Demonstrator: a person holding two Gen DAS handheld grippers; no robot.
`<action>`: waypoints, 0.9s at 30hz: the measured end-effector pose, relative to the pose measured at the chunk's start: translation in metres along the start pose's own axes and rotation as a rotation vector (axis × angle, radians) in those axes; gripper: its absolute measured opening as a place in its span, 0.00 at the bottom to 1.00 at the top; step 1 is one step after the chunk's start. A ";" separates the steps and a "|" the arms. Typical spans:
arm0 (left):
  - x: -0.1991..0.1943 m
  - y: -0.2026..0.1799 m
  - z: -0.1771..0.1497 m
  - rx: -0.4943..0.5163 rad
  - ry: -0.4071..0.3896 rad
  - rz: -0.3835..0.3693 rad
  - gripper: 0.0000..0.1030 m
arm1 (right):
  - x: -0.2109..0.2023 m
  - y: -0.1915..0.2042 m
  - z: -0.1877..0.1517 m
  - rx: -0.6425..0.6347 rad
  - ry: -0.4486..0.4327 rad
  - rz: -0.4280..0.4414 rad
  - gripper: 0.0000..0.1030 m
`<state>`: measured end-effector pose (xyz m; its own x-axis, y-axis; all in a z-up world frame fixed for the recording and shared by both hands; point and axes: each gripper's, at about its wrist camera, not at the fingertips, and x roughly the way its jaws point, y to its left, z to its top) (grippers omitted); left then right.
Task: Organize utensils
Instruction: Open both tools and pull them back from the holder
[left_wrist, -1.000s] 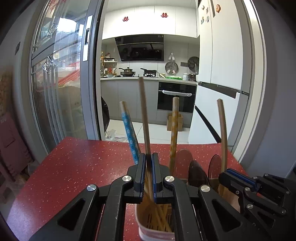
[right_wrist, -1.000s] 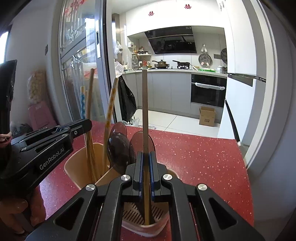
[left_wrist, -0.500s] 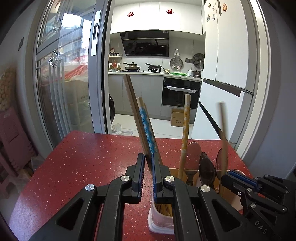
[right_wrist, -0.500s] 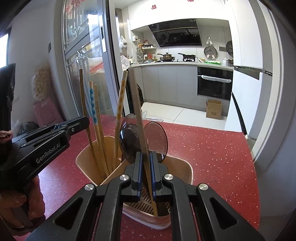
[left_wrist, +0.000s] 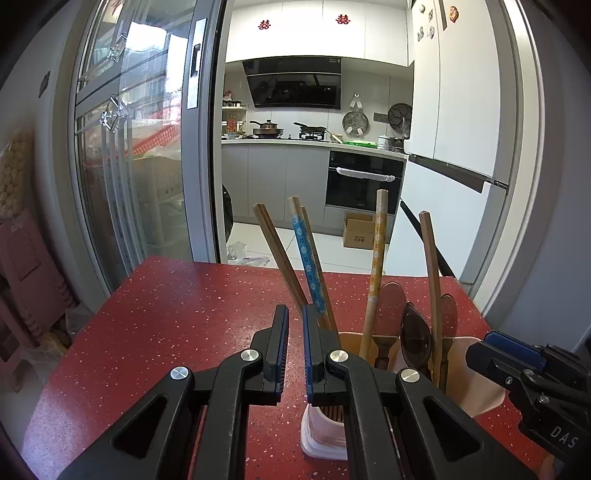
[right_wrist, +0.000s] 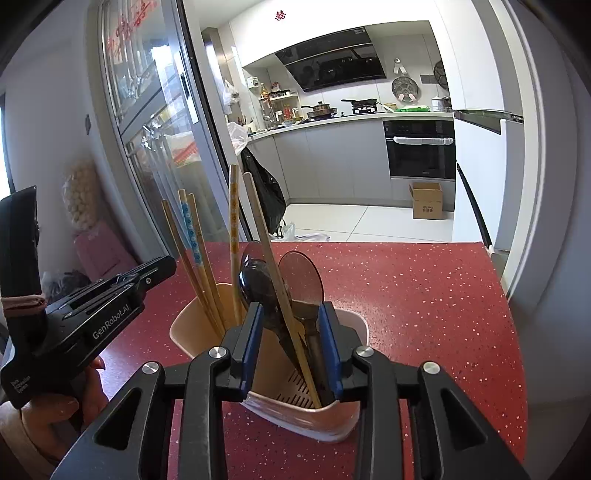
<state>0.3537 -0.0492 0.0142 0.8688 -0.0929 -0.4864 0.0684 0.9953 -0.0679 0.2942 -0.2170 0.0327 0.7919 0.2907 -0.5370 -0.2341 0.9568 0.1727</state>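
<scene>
A red, white-speckled bench (right_wrist: 424, 291) is seen in both wrist views, and on it a peach-coloured plastic utensil holder (right_wrist: 192, 325) is stood near the front edge. The holder has a pale lower rim and a slotted drain floor, and it is divided into compartments.

In the left compartment four chopsticks are stood, leaning: one plain brown chopstick (left_wrist: 277, 251), one blue-patterned chopstick (left_wrist: 306, 258), one plain light chopstick (left_wrist: 314, 254) just behind it, and one yellow-patterned chopstick (left_wrist: 377, 258) set more upright. In the right compartment a fifth, plain wooden chopstick (right_wrist: 269, 258) is leaned among the spoons. Three dark translucent spoons (right_wrist: 301, 277) are counted there, bowls upward, their handles down in the holder.

The right gripper (right_wrist: 290, 343) is held directly over the right compartment with its blue-padded fingers (right_wrist: 252, 339) spread wide on either side of the wooden chopstick and the spoon handles, nothing being clamped. The left gripper (left_wrist: 294, 343) is held just left of the holder, in front of the chopsticks; its pads (left_wrist: 282, 343) are parted by a narrow gap and nothing is gripped between them.
</scene>
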 end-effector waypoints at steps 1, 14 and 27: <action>-0.001 0.000 0.000 0.001 0.003 0.000 0.34 | 0.000 0.000 0.000 0.000 0.003 -0.001 0.34; -0.022 0.010 -0.013 0.026 0.043 -0.008 0.34 | -0.014 0.005 -0.005 0.068 0.040 0.012 0.38; -0.044 0.044 -0.040 -0.043 0.103 0.004 0.48 | -0.042 0.017 -0.021 0.079 0.086 0.018 0.40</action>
<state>0.2989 -0.0021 -0.0023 0.8137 -0.0931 -0.5738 0.0419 0.9939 -0.1018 0.2452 -0.2126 0.0409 0.7361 0.3108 -0.6013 -0.1999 0.9485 0.2456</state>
